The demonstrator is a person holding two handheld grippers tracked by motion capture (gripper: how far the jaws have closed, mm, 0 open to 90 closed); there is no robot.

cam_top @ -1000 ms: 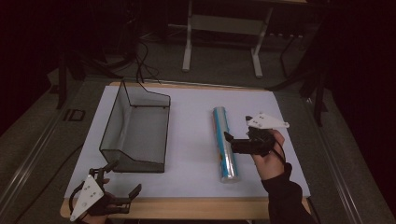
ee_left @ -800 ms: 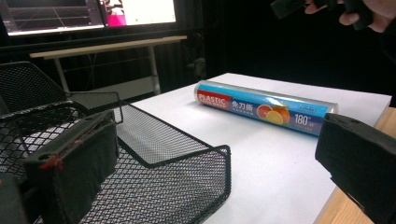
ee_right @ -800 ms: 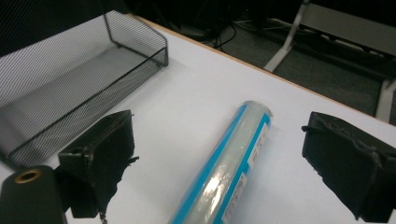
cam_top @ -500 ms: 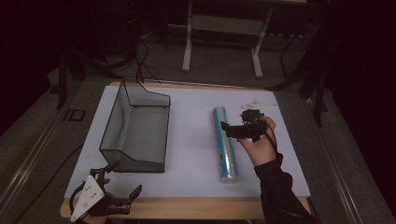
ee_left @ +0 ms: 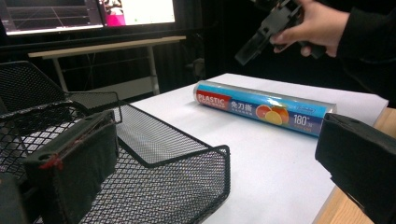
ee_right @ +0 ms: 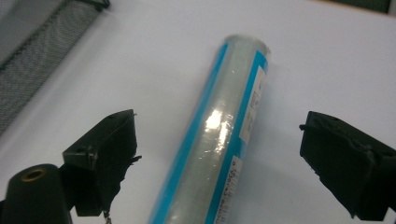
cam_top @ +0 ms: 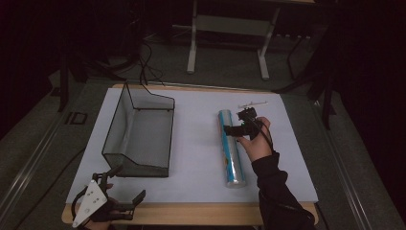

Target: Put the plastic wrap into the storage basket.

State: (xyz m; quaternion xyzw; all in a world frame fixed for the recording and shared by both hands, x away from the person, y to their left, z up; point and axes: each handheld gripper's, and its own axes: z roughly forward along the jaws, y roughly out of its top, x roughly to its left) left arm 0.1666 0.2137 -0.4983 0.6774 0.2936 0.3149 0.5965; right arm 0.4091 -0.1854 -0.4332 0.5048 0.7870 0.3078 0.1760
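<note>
A blue and clear roll of plastic wrap (cam_top: 231,149) lies lengthwise on the white sheet, right of centre. My right gripper (cam_top: 232,129) hangs over the roll's far half, held by a hand in a dark sleeve. In the right gripper view it (ee_right: 224,156) stands open, one jaw on each side of the roll (ee_right: 219,116). A black wire mesh basket (cam_top: 114,132) sits to the left. My left gripper (cam_top: 128,184) stands open at the table's front left corner, nothing between its jaws. The left gripper view shows the basket (ee_left: 154,156) close by, with the roll (ee_left: 261,106) and the right gripper (ee_left: 261,32) beyond.
A white sheet (cam_top: 196,158) covers most of the table, with a wooden strip (cam_top: 201,213) bare along the front. A white table frame (cam_top: 225,43) and cables stand on the dark floor beyond. Lit monitors (ee_left: 88,11) glow behind the basket.
My right gripper has moved toward the far end of the roll and tipped down over it. The left gripper and the roll have stayed put.
</note>
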